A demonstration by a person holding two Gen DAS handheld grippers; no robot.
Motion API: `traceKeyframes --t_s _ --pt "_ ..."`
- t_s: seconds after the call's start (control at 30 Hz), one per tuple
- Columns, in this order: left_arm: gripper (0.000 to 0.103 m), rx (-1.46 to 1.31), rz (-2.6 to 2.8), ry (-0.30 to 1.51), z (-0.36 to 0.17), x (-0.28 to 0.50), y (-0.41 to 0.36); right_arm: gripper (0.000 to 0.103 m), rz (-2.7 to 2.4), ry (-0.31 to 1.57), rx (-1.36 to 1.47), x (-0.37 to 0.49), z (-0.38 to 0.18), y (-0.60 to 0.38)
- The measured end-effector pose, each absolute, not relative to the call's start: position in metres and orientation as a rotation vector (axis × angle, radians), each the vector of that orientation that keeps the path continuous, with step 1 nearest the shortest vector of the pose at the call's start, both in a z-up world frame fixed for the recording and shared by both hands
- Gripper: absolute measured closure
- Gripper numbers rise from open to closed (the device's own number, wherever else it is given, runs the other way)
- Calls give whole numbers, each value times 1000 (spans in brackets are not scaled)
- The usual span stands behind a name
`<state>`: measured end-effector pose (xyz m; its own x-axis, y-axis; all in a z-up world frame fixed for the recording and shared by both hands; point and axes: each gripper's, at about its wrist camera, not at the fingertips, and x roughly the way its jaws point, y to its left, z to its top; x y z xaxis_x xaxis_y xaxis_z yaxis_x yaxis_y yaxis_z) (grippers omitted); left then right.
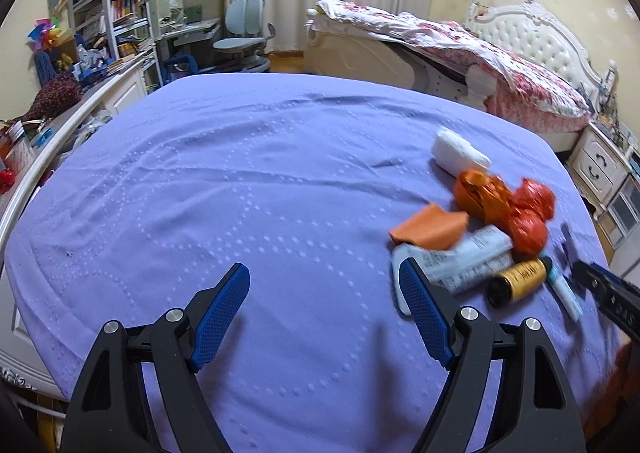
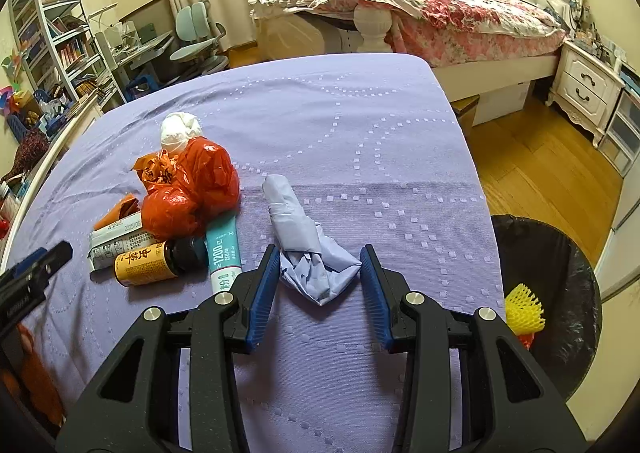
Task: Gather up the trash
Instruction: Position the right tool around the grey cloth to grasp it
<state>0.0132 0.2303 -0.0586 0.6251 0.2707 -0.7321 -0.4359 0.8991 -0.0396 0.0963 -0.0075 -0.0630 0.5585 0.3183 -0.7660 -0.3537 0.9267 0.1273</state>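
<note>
- A lilac sheet (image 2: 360,125) covers the bed that carries everything; its right edge drops to a wooden floor (image 2: 536,169).
- A black-lined bin (image 2: 560,253) stands on the floor just beside that edge, cut off by the right gripper's arm; a yellow foam net (image 2: 522,307) lies inside it.
- The right gripper (image 2: 320,277) points down at the sheet. Its blue fingers (image 2: 262,293) bracket the crumpled near end of a pale blue glove (image 2: 304,249). The cloth's edges reach both pads, but whether the pads truly press it is hard to tell, since the wad looks loose and rests on the sheet. No earlier view is at hand, so only this stance is told.
- The glove's far end lies rolled, stretching away from the fingers toward the sheet's middle.
- The left gripper (image 1: 324,309) hovers over bare sheet, fingers spread wide with nothing between them.
- The trash pile lies left of the glove, near but apart from it: a red bag (image 2: 192,189), a white wad (image 2: 180,129) behind it, a teal tube (image 2: 222,249), an amber bottle (image 2: 148,263), a white tube (image 2: 116,241) and an orange packet (image 2: 118,209) half hidden behind it.
- In the left view the pile is blurred, and the right-hand finger covers the white tube's near end.
</note>
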Motion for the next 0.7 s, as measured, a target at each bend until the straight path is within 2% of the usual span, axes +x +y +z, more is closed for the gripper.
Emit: traceKeyframes --t_s 0.27,0.7 --pt "26 -191 367 904 -73 34 230 63 396 894 -44 97 -63 -8" --pt "26 -114 239 925 -74 26 193 63 396 893 -38 93 -63 -12"
